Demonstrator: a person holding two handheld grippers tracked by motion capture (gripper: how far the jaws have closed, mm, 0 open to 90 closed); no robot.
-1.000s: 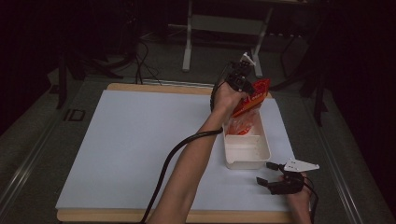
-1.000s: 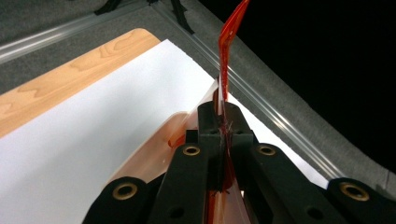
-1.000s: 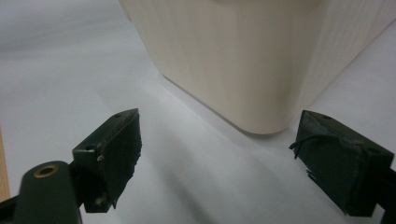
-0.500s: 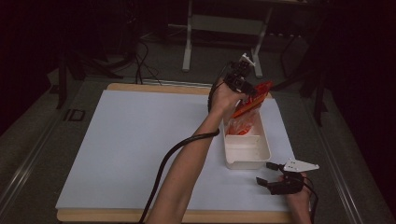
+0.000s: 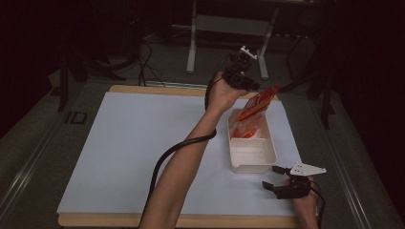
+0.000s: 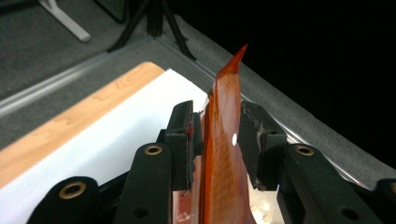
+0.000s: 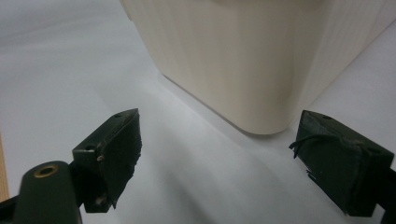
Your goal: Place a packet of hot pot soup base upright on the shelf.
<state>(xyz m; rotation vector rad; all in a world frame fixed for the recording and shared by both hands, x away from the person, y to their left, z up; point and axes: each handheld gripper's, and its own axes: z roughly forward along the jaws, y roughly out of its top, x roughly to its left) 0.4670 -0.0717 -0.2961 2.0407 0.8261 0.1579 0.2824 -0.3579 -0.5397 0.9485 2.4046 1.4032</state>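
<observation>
Apparently mid-lift: left tool (image 5: 251, 89) clamped the orange packet (image 5: 254, 106) by its top, above the far end of the white bin (image 5: 252, 163) on the counter (image 5: 143, 143), right tool (image 5: 278, 179) open nearby; next prob. needs clearing the bin rim w/o snagging.

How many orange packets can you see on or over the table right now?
1. The orange packet hangs tilted over the far end of the white bin, clamped in the left gripper. More could lie hidden beneath it inside the bin.
</observation>
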